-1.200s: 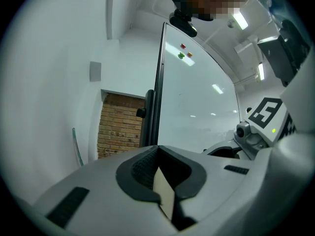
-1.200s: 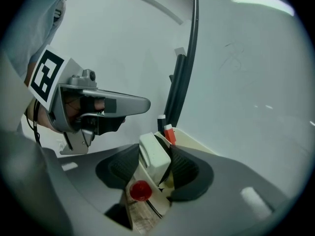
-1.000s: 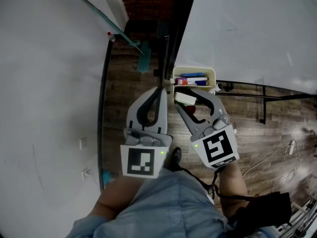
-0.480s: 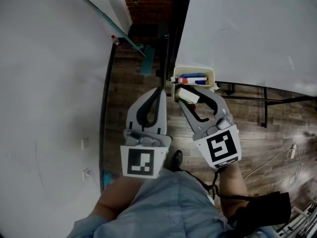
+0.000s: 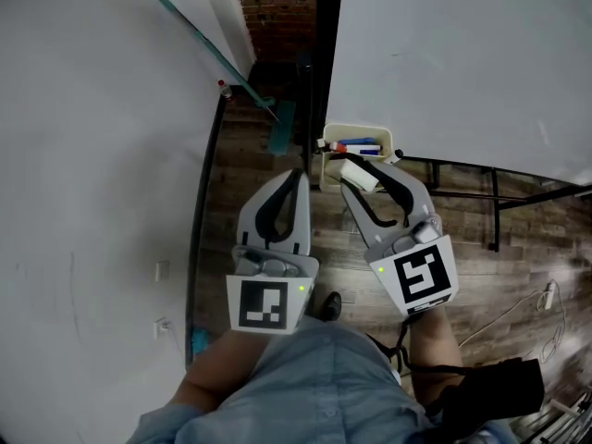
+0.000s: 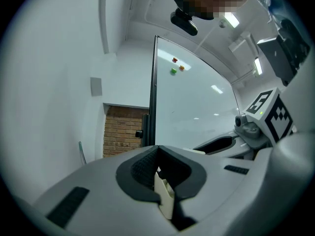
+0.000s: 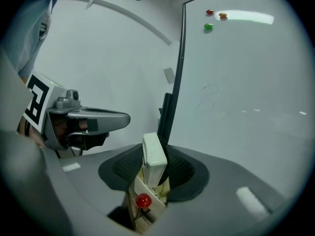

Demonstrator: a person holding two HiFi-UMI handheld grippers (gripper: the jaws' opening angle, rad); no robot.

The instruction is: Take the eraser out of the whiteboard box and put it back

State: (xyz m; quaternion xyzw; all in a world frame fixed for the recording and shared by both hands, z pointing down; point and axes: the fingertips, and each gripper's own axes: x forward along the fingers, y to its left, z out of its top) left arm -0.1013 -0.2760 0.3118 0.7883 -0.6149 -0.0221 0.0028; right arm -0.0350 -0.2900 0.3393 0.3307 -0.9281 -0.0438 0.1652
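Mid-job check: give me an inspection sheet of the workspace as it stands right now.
Surface: whiteboard, upright, nearly clean, faint marks only.
Job's things: eraser clamped upright over the whiteboard box; the box sits at the board's edge.
Clutter: markers in the box; three magnets high on the board.
Grippers: right hand-held gripper shut on the eraser, jaws have just been closing; left hand-held gripper shut, empty.
Cables: white cable on the floor, away from the box.
Surroundings: wooden floor, brick wall, teal long-handled tool by the wall.
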